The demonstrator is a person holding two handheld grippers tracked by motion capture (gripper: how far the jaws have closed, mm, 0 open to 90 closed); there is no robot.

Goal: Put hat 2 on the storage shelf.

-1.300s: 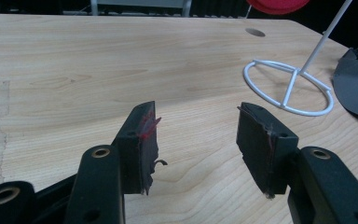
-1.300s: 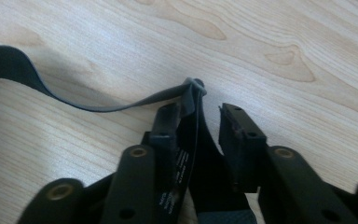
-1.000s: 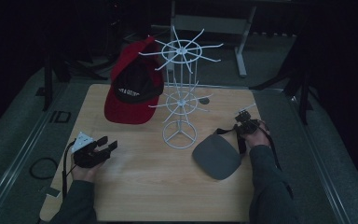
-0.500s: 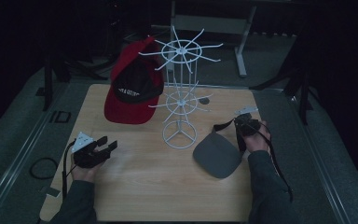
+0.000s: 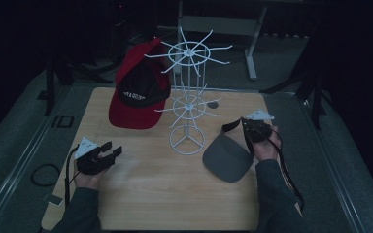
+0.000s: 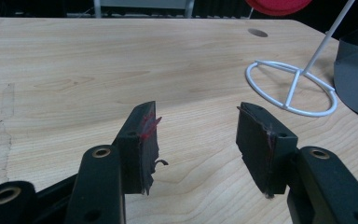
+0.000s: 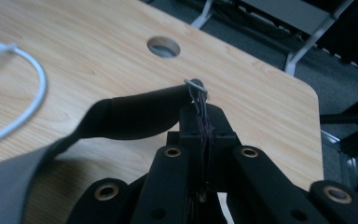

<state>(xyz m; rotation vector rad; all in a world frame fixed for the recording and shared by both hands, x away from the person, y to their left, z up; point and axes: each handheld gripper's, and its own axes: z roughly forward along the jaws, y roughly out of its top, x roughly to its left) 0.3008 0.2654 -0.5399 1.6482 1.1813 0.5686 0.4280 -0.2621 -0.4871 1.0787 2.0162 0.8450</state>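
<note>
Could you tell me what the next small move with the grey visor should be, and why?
Probably lift the grey visor toward a free prong of the white wire rack. The right gripper is shut on the visor's strap, the brim hangs low over the table, and the red cap already hangs on the rack.

Light wooden table, white wire rotating display rack stood near its centre, red-and-black baseball cap hung on the rack's left side

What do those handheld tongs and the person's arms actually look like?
Both tongs, left and right, are black, each topped by a grey three-cornered plate and trailing a black cable. Their flat pads show worn edges with reddish marks. Both arms wear dark grey sleeves.
</note>
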